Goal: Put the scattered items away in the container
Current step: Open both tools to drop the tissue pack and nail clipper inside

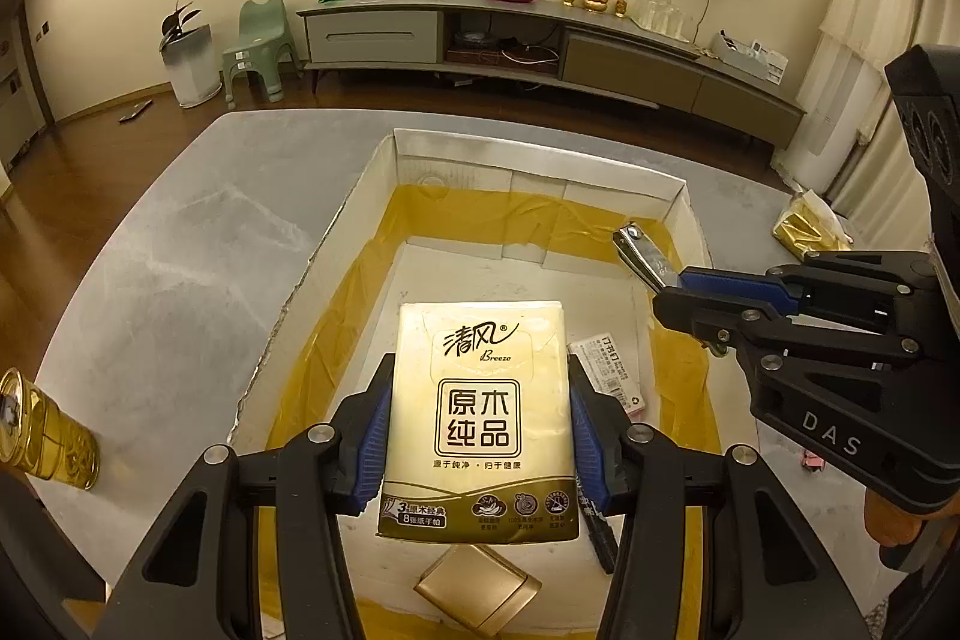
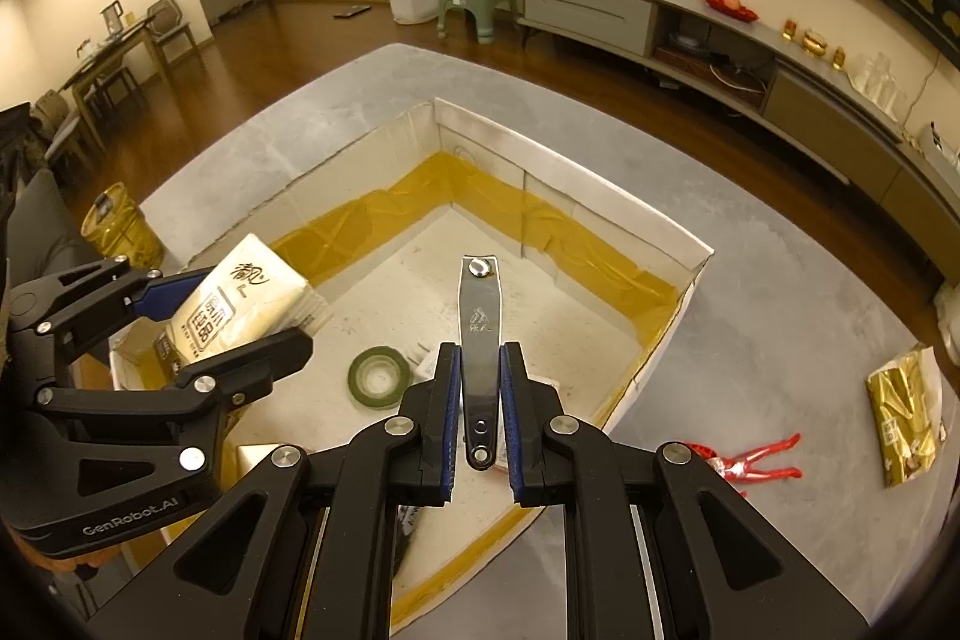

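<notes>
A shallow white cardboard box point(image 1: 540, 172) point(image 2: 576, 208) lined with yellow tape sits on a grey table. My left gripper point(image 1: 480, 430) point(image 2: 180, 316) is shut on a cream tissue pack point(image 1: 480, 418) point(image 2: 240, 304), held above the box's near left part. My right gripper point(image 2: 480, 388) point(image 1: 675, 289) is shut on a silver nail clipper point(image 2: 478, 316) point(image 1: 639, 250), held over the box's right side. Inside the box lie a green tape roll point(image 2: 379, 377), a gold tin point(image 1: 477, 589), a white labelled packet point(image 1: 609, 370) and a dark pen point(image 1: 600, 538).
On the table outside the box lie a red toy figure point(image 2: 750, 460) and a gold foil packet point(image 2: 906, 418) point(image 1: 807, 226) to the right, and a yellow-tinted glass jar point(image 1: 42, 430) point(image 2: 120, 226) to the left. Beyond the table are a wooden floor and a long TV cabinet point(image 1: 540, 40).
</notes>
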`<state>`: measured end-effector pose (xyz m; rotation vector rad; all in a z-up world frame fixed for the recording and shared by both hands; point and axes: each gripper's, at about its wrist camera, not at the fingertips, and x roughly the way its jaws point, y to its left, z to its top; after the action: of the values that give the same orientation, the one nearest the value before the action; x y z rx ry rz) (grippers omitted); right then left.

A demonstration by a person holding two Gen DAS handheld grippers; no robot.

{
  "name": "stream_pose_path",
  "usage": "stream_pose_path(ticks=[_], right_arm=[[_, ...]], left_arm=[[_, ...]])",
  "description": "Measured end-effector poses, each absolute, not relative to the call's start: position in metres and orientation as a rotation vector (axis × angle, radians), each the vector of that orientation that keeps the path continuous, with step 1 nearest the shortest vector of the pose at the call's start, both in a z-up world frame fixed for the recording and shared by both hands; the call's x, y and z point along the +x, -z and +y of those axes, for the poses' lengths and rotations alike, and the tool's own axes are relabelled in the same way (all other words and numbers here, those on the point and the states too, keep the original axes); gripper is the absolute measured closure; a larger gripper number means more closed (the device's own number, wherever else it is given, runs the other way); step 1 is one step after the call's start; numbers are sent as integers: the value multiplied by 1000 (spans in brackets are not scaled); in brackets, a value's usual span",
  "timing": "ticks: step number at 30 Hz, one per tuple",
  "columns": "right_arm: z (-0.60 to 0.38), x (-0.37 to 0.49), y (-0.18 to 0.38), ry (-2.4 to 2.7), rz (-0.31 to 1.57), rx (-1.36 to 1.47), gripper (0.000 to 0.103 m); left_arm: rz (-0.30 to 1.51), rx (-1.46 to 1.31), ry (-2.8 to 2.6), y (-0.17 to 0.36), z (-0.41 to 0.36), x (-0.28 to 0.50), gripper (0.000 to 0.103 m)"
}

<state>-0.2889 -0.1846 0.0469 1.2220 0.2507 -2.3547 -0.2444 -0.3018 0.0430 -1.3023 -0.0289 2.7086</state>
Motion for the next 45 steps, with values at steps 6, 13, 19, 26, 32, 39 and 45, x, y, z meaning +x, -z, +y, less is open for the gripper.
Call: stream_pose_path(ticks=[6, 13, 19, 26, 32, 39, 45], right_arm=[[-185, -299, -41, 2370, 241, 1239, 85], [-185, -295, -36, 2358, 242, 1249, 85], [-187, -287, -35, 2349, 251, 1251, 85], [-186, -278, -36, 2348, 249, 1256, 85], [-184, -267, -36, 2341, 253, 1259, 85], [-179, -254, -36, 2332, 243, 1262, 85], [-170, -234, -40, 2323, 209, 1250, 85]], left_arm=[[-9, -1308, -2750, -40, -304, -249, 40], [-9, -1303, -2752, -39, -308, -245, 32], [-12, -1295, -2746, -41, -308, -241, 30], [-10, -1289, -2746, -45, -308, -233, 30], [-16, -1283, -2746, -48, -309, -225, 30], [-13, -1273, -2742, -53, -306, -214, 30], [-18, -1258, -2728, -57, -301, -198, 30]])
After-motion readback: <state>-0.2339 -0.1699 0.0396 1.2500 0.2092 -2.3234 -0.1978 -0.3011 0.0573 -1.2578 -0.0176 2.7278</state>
